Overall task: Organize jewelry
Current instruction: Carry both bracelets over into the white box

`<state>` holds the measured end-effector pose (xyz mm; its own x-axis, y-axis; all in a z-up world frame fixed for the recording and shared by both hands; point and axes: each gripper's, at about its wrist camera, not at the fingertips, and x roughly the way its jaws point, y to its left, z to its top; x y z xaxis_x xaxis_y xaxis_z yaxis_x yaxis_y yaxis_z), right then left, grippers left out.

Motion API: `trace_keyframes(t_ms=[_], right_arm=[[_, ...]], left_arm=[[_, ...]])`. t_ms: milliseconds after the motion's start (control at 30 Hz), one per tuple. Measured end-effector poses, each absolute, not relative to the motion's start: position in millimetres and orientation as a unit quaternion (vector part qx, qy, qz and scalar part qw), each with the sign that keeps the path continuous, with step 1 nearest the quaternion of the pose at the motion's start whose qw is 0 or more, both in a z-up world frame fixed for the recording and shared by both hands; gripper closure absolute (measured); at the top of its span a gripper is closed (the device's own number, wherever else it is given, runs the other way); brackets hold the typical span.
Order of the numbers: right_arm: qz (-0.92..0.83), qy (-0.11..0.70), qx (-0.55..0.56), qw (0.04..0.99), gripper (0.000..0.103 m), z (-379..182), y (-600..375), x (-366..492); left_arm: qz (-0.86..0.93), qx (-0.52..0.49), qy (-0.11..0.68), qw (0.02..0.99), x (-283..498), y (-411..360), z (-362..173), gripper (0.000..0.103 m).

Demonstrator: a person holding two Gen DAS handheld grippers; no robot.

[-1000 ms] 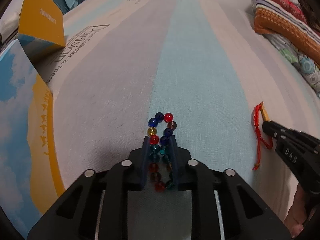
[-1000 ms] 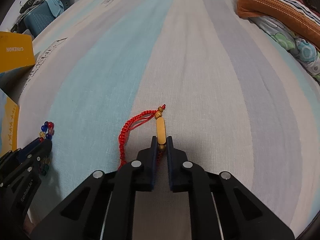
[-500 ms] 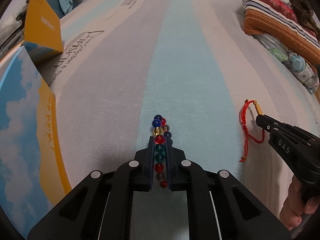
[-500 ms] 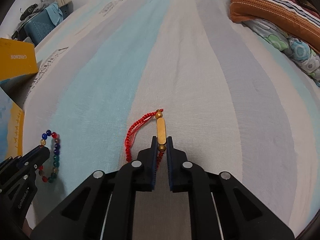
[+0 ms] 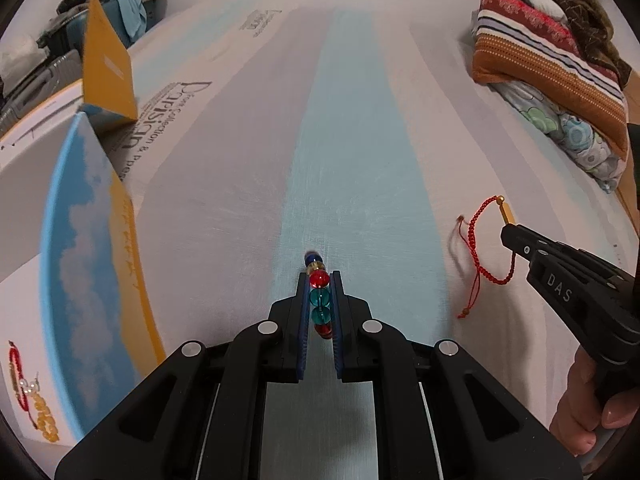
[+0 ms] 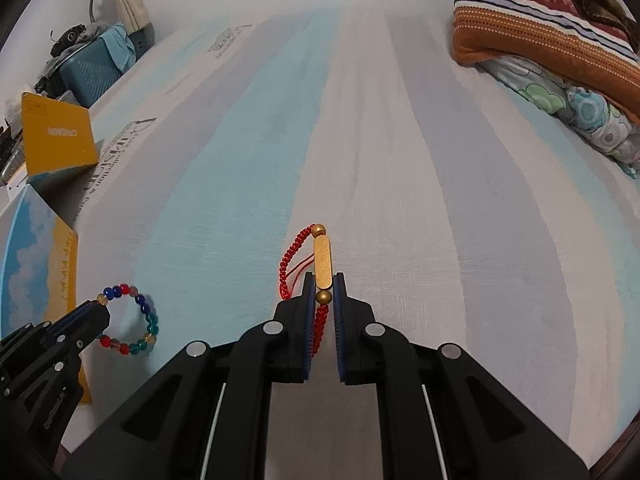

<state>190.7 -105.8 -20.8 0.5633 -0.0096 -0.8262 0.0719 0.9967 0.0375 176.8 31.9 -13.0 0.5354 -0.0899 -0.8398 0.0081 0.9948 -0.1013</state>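
Observation:
My left gripper [image 5: 319,280] is shut on a bracelet of coloured glass beads [image 5: 319,298] and holds it above the striped bedsheet. The bead bracelet hangs as a ring from the left gripper in the right wrist view [image 6: 132,320]. My right gripper [image 6: 323,280] is shut on a red cord bracelet with a gold bar [image 6: 322,262], also lifted. In the left wrist view the red cord bracelet [image 5: 486,240] dangles from the right gripper at the right.
An open blue and yellow box [image 5: 92,280] stands at the left, its lid [image 5: 108,76] raised; inside it lie a red bracelet and a yellow one [image 5: 28,396]. Folded blankets [image 5: 552,64] lie at the far right. A teal case [image 6: 96,68] stands beyond the bed.
Both grippers have risen from the sheet with their bracelets. The left jaws closed tighter on the beads, which now hang free.

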Motion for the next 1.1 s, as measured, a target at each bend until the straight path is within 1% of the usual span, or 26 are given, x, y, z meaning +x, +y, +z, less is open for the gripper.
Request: trace_keyframes(t_ms=[767,1100], right_arm=[[-0.024,0.442,0.032,0.896,0.095,39,-82,142],[-0.019,0.419,0.018,0.908,0.095,71,-51,129]], left_arm=[[-0.032,-0.058,0.429,0.901,114,62,64,0.094],[-0.020,-0.064,0.415,0.907,84,90,92,0.094]])
